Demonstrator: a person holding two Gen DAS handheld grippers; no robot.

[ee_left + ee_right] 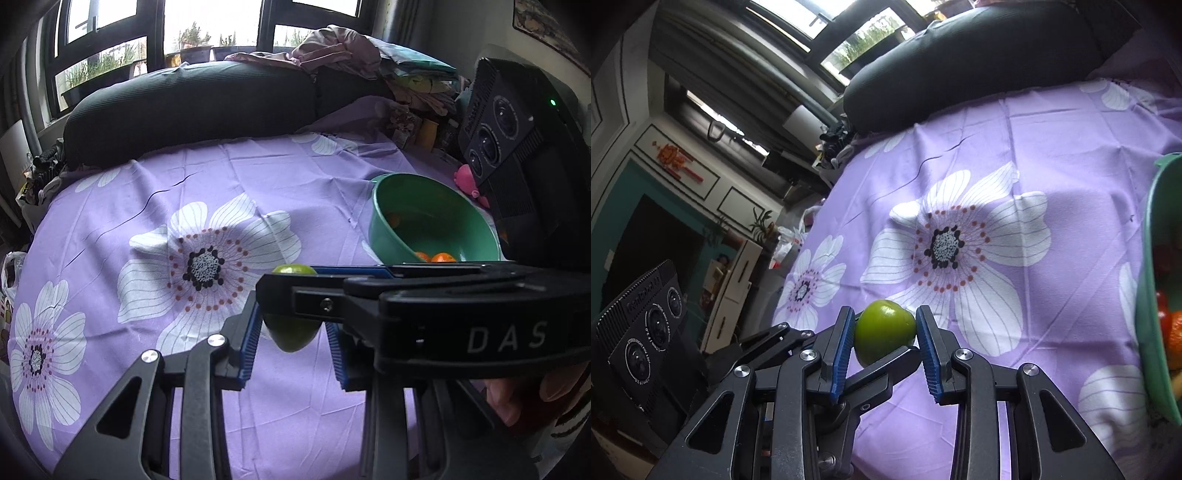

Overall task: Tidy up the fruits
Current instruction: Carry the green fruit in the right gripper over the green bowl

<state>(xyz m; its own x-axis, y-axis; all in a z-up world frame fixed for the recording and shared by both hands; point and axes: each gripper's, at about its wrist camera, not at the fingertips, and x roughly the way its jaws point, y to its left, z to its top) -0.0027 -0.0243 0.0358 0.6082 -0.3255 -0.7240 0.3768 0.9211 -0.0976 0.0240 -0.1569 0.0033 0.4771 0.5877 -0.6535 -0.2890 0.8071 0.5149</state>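
Gripping green fruit (pixel 884 330) in right hand-held gripper (pixel 885 332); left hand-held gripper (pixel 293 339) flanking it, pads apart, beside green bowl (pixel 384 225) holding oranges (pixel 443 257).

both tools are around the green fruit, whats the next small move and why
Probably open the left tool and draw it back. The right tool already pinches the green fruit between its blue pads, with the left tool's fingers also crossing it. Once freed, the right can carry it to the green bowl holding oranges.

Green fruit (pixel 884 330), green bowl (pixel 432 206), purple cloth (pixel 229 177) (white flowers).
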